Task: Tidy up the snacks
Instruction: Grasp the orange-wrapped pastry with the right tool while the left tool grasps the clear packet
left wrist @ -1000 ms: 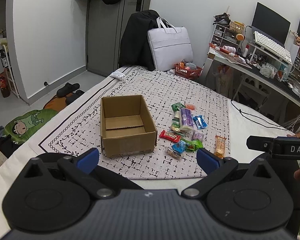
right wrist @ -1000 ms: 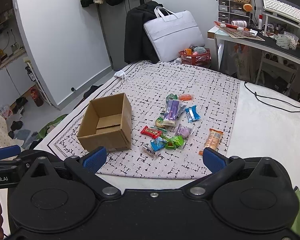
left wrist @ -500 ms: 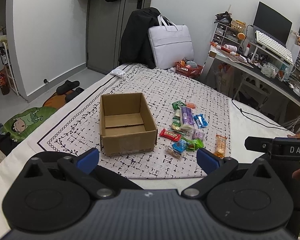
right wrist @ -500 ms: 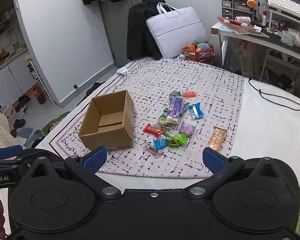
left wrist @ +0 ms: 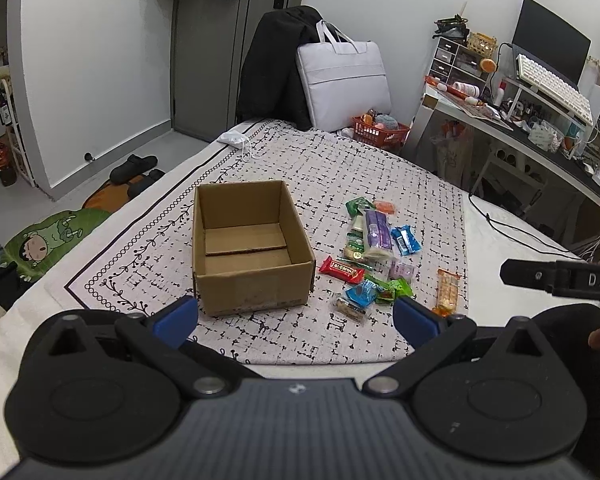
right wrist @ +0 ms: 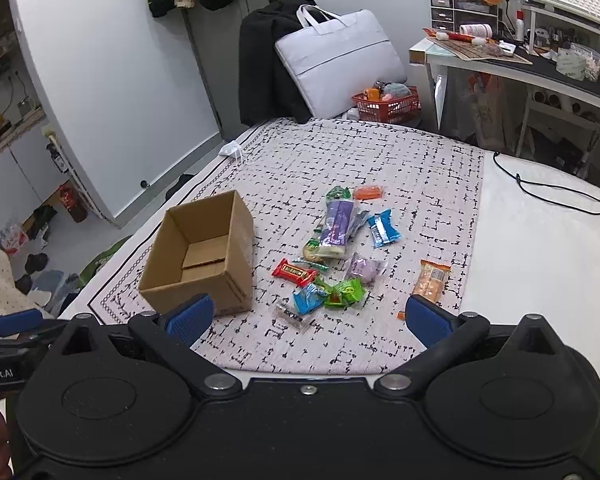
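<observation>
Both grippers – the left gripper (left wrist: 296,314) and the right gripper (right wrist: 308,316) – have their blue fingers spread wide and hold nothing. They have come a little closer to the bed, so everything looks bigger than a moment ago. No snack has moved – the snacks (right wrist: 340,256) lie beside the empty cardboard box (left wrist: 248,248), none inside yet.
</observation>
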The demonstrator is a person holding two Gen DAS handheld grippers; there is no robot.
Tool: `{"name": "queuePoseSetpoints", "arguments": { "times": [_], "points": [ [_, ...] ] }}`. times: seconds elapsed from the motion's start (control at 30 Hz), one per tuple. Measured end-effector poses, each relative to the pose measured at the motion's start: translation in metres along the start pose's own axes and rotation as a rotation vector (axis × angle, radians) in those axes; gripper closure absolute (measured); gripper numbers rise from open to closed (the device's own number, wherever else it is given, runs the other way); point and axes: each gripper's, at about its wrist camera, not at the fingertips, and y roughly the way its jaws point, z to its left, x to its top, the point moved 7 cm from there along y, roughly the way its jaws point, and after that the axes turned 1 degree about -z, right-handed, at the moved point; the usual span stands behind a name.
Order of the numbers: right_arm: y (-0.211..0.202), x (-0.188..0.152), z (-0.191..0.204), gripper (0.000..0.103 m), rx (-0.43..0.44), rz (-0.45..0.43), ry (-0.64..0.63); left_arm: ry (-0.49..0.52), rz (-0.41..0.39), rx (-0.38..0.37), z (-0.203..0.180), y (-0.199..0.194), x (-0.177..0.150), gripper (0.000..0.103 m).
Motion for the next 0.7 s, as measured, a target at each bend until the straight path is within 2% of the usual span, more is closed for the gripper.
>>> {"name": "queuePoseSetpoints", "arguments": {
  "times": [0.3,0.53,0.7],
  "points": [
    [0.025,0.005,-0.02,0.0,-0.003,0.021,0.054,-0.028,0.015,-0.027,-0.003,0.024,0.006,0.0],
    [0.05,0.009,-0.04,0.0,-0.054,0.049,0.104,-0.029,0.032,-0.058,-0.014,0.053,0.007,0.002],
    [0.074,0.008,-0.056,0.008,-0.071,0.086,0.159,-0.029,0.066,-0.071,-0.024,0.079,0.005,0.004]
  ]
}}
